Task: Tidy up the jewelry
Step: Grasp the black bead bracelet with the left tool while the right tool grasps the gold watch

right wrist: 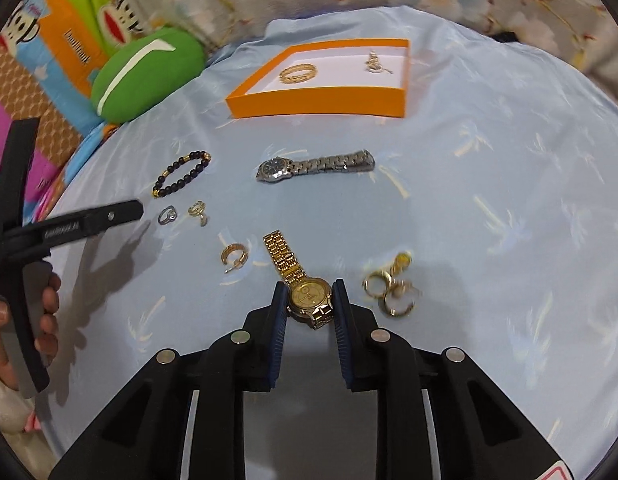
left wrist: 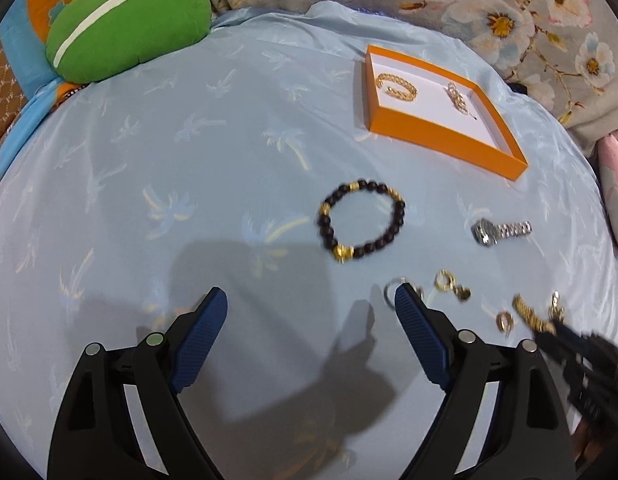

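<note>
The step in hand was picking up the gold watch [right wrist: 309, 298] for the orange box [right wrist: 317, 102], which lay well beyond it on the blue cloth [right wrist: 489, 208] and already held a gold bracelet [right wrist: 298, 73]; next would come, I judged, a lift and carry to that box. The right gripper [right wrist: 308, 300] stood clamped on the watch's round gold-faced case, its linked band trailing toward the box. The left gripper [left wrist: 311, 306] hung wide apart and empty, nearer than the beaded bracelet [left wrist: 361, 220].

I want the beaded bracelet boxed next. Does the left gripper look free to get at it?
Probably yes: the left gripper is open and empty, and only bare cloth lies between it and the beaded bracelet just ahead.
</note>
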A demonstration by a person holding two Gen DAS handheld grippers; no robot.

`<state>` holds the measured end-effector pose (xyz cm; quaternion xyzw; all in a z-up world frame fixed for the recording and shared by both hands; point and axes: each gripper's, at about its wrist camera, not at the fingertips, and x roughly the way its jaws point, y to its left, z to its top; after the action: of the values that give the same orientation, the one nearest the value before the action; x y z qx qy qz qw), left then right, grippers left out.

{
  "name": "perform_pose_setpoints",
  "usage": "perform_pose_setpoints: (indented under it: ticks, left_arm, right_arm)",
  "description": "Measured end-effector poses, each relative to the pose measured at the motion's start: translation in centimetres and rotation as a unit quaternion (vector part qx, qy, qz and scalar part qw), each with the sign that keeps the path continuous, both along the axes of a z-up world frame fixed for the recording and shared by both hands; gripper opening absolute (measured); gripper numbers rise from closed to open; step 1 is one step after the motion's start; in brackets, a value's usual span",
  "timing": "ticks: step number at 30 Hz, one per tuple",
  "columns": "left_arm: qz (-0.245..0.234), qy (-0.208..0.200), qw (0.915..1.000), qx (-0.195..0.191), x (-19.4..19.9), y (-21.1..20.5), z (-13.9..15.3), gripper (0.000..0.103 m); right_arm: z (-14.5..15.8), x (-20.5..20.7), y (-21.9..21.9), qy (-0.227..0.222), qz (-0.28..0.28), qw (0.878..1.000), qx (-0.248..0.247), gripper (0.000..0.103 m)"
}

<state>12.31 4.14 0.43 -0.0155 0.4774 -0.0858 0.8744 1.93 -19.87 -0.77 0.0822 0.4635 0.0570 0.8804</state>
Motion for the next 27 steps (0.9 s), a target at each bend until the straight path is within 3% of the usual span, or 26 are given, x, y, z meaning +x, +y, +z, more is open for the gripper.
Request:
perform_pose_setpoints:
  ticks: [6, 11, 15, 19, 22, 27]
  left_arm:
    - [0.018, -0.011, 0.9998, 0.004, 3.0, -0.2, 0.3, 0.080]
    - [0.009, -0.007, 0.9998, 0.018, 4.3, -1.1, -0.5, 0.064]
    - [0.003, -0.022, 0.9991, 0.036, 4.4, -1.8, -0.9, 0.060]
    - [-0.017, -0.036, 0.9984, 0.040, 4.1, -2.5, -0.8, 0.027]
    - [-0.029, -0.035, 0.9984, 0.035, 4.1, -3.0, -0.8, 0.009]
    - [-0.037, -0.028, 0.9986, 0.025, 3.8, -3.4, -0.7, 0.007]
  right_arm:
    - [-0.2, -0.6, 1.0, -0.018, -0.014, 0.999, -0.035, 0.022]
    - [-0.2, -0.6, 1.1, -0.024, -0.019, 0.999, -0.038, 0.022]
    - [-0.3, -0.7, 1.1, -0.027, -0.022, 0.999, -0.037, 0.023]
    - [-0.3, -0.7, 1.1, -0.027, -0.026, 0.999, -0.033, 0.024]
    - [-0.3, -0.7, 1.1, -0.027, -0.029, 0.999, -0.031, 0.024]
    - [-0.3, -0.8, 1.0, -0.024, -0.038, 0.999, -0.023, 0.023]
